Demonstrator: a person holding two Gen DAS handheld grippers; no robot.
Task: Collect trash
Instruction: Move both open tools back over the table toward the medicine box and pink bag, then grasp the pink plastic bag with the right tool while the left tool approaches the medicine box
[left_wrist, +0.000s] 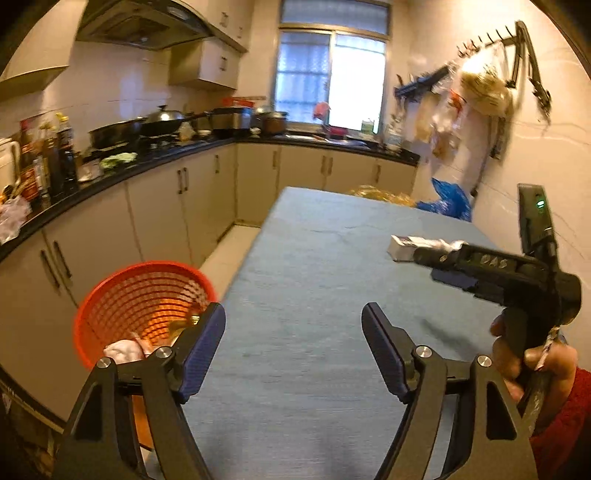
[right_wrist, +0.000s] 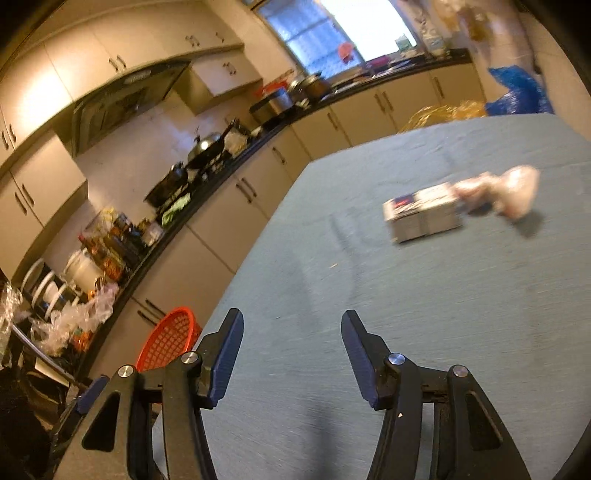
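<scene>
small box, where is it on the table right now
In the right wrist view the small box lies on the blue table, upper right, right beside a crumpled white wrapper and well ahead of the open, empty right tongs.

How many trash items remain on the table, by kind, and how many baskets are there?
Box: 1
Crumpled wrapper: 1
Red basket: 1
Total: 3
Both lie on the blue table; the basket stands beside it.
</scene>
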